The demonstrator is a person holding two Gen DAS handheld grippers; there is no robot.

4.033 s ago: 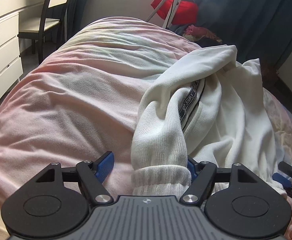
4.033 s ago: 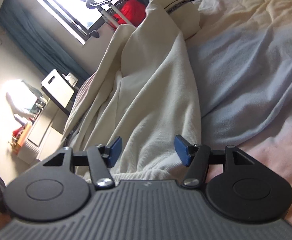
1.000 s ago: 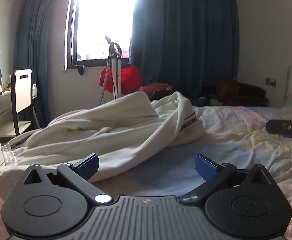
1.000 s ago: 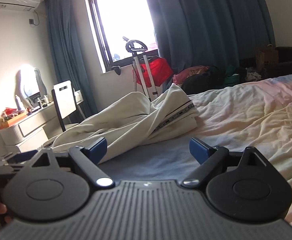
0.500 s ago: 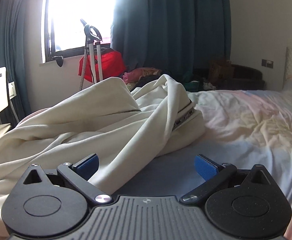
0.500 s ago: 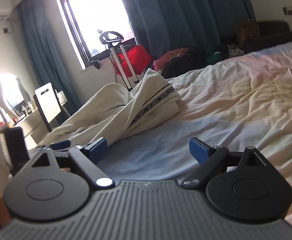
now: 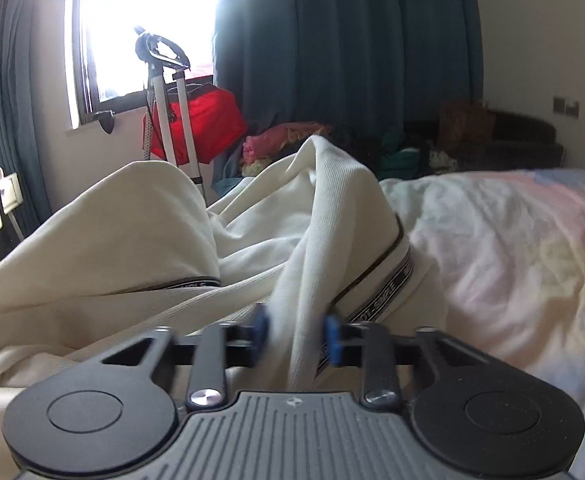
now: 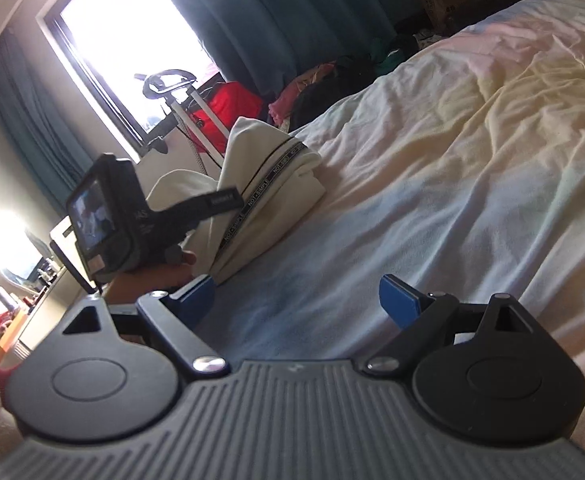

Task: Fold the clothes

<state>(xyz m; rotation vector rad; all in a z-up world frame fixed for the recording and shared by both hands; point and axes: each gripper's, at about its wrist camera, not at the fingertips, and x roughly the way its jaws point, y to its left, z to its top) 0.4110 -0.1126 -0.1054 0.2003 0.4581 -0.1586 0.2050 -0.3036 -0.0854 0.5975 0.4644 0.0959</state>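
Closer now than a second ago, the left gripper (image 7: 295, 334) is closing on a fold of the cream sweatshirt (image 7: 140, 236) heaped on the bed (image 8: 472, 152) — the right gripper (image 8: 297, 299) gapes wide, holding nothing.

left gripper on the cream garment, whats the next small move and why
Probably let the left gripper finish closing on the fold of cream garment between its blue pads, then lift gently. The right gripper is open over bare bedsheet, holding nothing.
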